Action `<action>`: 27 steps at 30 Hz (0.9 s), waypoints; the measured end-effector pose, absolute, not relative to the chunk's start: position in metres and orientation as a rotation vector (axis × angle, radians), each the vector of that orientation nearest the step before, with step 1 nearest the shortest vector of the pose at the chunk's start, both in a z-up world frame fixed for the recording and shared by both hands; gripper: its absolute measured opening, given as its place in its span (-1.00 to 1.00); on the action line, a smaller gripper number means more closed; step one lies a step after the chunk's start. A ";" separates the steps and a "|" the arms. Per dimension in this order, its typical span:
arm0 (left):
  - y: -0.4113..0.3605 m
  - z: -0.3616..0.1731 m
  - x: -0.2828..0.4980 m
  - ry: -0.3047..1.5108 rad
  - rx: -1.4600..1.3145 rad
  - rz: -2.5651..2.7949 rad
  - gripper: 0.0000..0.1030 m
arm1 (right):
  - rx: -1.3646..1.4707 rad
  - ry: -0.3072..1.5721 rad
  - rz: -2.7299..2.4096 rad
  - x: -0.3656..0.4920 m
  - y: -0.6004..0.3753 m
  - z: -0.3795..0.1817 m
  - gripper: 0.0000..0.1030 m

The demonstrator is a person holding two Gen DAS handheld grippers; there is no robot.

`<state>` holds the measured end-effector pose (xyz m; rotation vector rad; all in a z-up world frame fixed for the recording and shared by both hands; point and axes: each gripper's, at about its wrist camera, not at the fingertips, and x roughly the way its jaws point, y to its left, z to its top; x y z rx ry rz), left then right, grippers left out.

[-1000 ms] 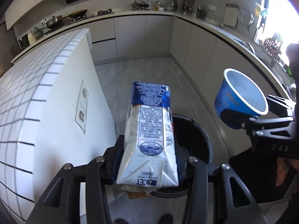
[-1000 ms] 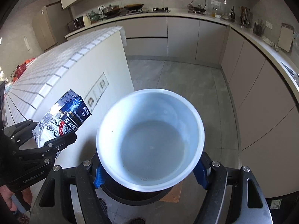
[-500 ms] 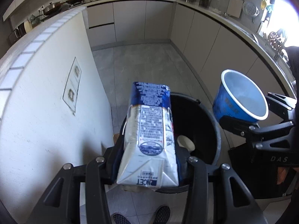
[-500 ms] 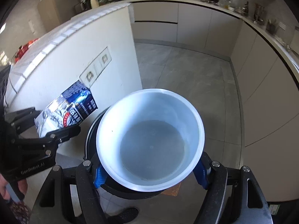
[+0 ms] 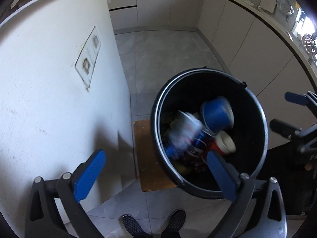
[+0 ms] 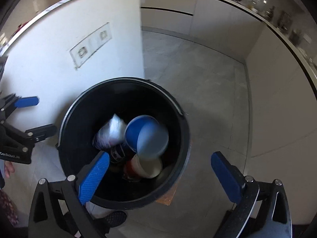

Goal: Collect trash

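A black trash bin (image 5: 198, 71) (image 6: 122, 79) stands on the floor below both grippers. The blue and white milk carton (image 5: 184, 130) (image 6: 111, 132), blurred, is falling inside it. Next to it the blue bowl (image 5: 216, 115) (image 6: 146, 136) tumbles over other trash. My left gripper (image 5: 155, 154) hangs over the bin's left rim, its jaws opening wide with nothing between them. My right gripper (image 6: 160, 155) hovers over the bin's right side, its jaws also opening and empty. Each gripper shows in the other's view, the right gripper (image 5: 281, 110) at the right edge and the left gripper (image 6: 44, 115) at the left edge.
A white paper cup (image 5: 225, 142) (image 6: 150, 166) and red wrappers lie in the bin. A brown mat (image 5: 146, 158) sits under it. The white island wall (image 5: 49, 79) rises close on the left, pale cabinets (image 6: 277, 99) on the right. A person's shoes (image 5: 132, 224) stand below.
Both grippers have sunk toward the bin and tipped downward. The left has let go of the milk carton and the right of the blue bowl; both now drop into the bin.
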<state>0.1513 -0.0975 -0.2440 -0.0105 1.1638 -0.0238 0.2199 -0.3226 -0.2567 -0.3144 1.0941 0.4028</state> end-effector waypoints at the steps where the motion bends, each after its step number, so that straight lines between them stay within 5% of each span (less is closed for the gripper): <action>1: -0.097 -0.245 0.153 1.163 -0.009 -0.020 1.00 | -0.305 1.096 0.399 0.220 -0.325 -0.257 1.00; 13: -0.099 -0.228 0.150 1.113 0.013 -0.028 1.00 | -0.289 1.076 0.352 0.195 -0.332 -0.247 1.00; 27: -0.103 -0.130 0.096 0.973 0.017 -0.078 1.00 | -0.199 1.000 0.233 0.132 -0.327 -0.165 1.00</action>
